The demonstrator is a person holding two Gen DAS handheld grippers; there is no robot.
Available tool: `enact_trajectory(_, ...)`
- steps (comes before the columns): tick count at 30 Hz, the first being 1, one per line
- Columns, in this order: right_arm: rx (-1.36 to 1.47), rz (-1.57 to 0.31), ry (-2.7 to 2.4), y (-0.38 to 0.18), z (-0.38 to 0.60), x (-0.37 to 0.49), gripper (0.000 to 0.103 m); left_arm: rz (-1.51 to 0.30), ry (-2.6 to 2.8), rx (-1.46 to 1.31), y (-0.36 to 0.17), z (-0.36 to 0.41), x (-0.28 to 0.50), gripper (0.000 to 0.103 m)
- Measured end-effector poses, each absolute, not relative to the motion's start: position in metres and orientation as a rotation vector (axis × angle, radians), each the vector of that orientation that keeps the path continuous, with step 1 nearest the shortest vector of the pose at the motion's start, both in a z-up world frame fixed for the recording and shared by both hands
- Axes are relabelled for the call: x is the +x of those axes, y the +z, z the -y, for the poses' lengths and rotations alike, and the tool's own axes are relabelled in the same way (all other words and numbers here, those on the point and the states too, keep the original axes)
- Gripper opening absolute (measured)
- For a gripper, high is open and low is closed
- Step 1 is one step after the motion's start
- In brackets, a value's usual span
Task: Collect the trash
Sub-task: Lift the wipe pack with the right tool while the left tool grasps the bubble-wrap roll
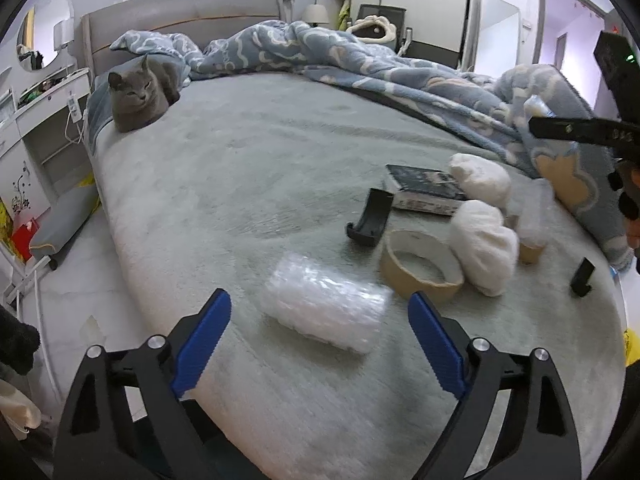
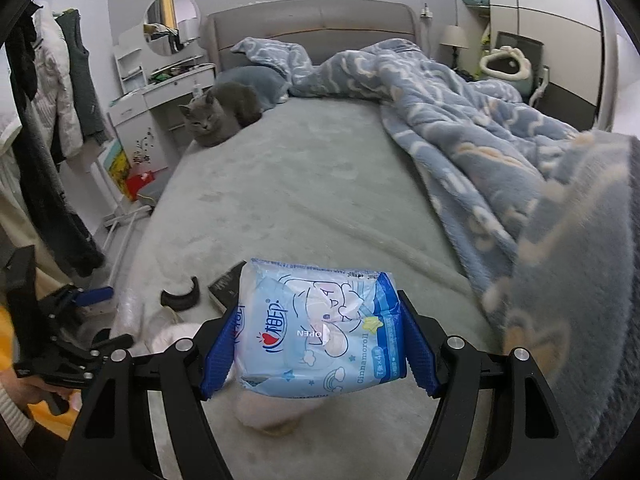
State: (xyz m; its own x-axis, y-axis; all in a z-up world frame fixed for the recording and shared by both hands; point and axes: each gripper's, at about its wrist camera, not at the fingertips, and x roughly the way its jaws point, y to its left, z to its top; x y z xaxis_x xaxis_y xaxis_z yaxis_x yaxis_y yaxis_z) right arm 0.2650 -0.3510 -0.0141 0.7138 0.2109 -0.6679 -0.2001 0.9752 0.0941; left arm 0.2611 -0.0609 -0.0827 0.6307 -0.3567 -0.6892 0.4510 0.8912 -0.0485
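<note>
Right claw angled down, clamping tissue pack above bed.

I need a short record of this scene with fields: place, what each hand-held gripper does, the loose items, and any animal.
place: bed in a bedroom
left hand-held gripper: open, bubble wrap ahead between its fingers
right hand-held gripper: shut on blue tissue pack
loose items: tape roll, book, two white wads
animal: grey cat near the headboard
</note>
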Motion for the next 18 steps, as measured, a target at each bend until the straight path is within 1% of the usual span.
enact_trajectory(5,0.042,-0.726,0.316,-0.007,0.332,0.272,0.073,-0.781,-0.461,0.107,-0.088,0.061,0.272,0.086)
enact_trajectory(8,0.065,-0.723,0.366,-0.005,0.316,0.276,0.073,-0.789,-0.467,0.079,-0.088,0.062,0.277,0.081)
enact_trajectory(11,0.059,-0.722,0.397,-0.004,0.299,0.277,0.073,-0.792,-0.482,0.054,-0.089,0.064,0.281,0.075)
enact_trajectory(12,0.052,-0.722,0.405,-0.004,0.294,0.278,0.073,-0.796,-0.486,0.042,-0.090,0.064,0.283,0.070)
enact_trajectory(13,0.047,-0.724,0.410,-0.004,0.291,0.278,0.073,-0.804,-0.488,0.031,-0.091,0.065,0.284,0.068)
enact_trajectory(18,0.007,-0.747,0.442,-0.007,0.268,0.280,0.073,-0.816,-0.494,0.006,-0.089,0.057,0.280,0.066)
